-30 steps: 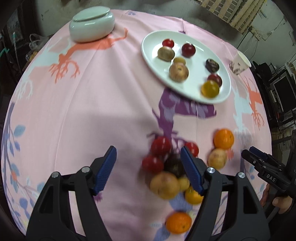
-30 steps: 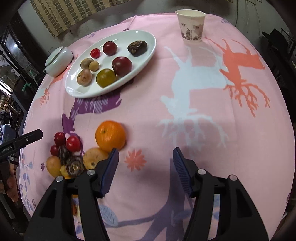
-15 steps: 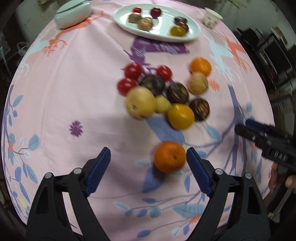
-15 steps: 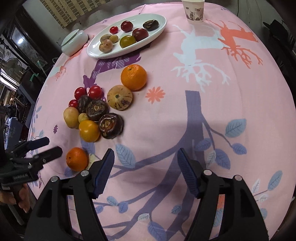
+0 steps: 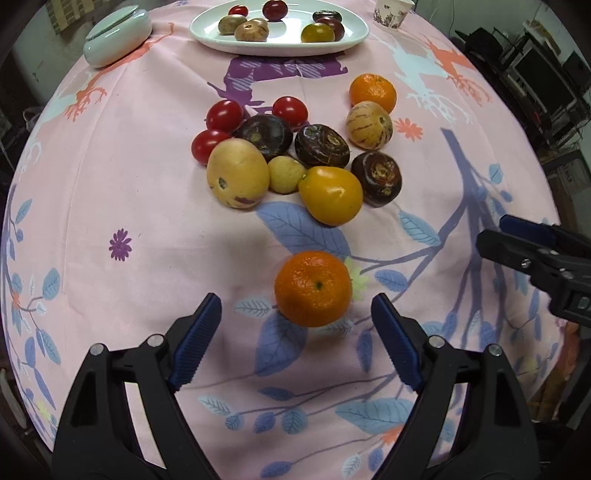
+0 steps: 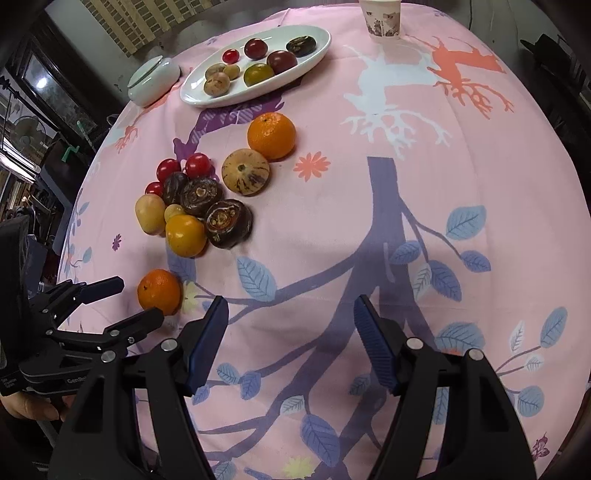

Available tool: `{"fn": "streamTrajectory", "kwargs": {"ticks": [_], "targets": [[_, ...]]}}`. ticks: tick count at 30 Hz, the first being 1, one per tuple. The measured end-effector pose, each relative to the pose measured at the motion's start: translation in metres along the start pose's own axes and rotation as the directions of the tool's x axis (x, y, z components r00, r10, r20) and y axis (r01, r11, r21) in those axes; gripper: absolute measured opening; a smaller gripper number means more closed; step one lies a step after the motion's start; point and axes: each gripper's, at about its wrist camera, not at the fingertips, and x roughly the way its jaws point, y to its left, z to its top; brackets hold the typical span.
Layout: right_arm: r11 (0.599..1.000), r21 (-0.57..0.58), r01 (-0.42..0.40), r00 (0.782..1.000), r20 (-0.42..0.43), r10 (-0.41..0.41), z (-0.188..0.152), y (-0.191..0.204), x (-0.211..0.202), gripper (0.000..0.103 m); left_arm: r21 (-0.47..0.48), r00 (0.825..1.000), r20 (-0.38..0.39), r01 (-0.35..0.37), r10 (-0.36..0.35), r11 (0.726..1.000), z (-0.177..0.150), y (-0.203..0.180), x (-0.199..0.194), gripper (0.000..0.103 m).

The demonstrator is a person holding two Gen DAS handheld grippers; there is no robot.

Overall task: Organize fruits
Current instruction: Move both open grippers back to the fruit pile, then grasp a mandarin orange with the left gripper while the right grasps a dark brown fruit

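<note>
Pink patterned tablecloth (image 5: 147, 192) — loose fruit cluster (image 5: 295, 158), white plate (image 5: 207, 35), lidded jar (image 5: 118, 35), paper cup (image 5: 391, 14).

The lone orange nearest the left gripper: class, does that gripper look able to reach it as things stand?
Probably yes. The lone orange sits apart from the fruit pile, just ahead of the left gripper, whose jaws are closing without touching it. Only bare tablecloth lies between; the right gripper stays off to the side.

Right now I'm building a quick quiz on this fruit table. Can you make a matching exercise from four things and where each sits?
Things:
1. lone orange
2. paper cup
3. lidded bowl
4. yellow tomato

Places:
A. far edge, right of the plate
B. left of the plate
C. near edge of the fruit pile
D. ahead of the left gripper, between its fingers' lines

Pairs: 1-D, 2-A, 3-B, 4-C
</note>
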Motion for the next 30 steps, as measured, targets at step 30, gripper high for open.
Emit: {"fn": "streamTrajectory", "kwargs": {"ticks": [30], "targets": [[0.924,-0.367,0.108,0.994,0.017,-0.109,0.03,0.064,0.064,0.058,-0.135,0.999,0.023,0.044,-0.041,0.99,-0.002,0.061,-0.001,0.044]]}}
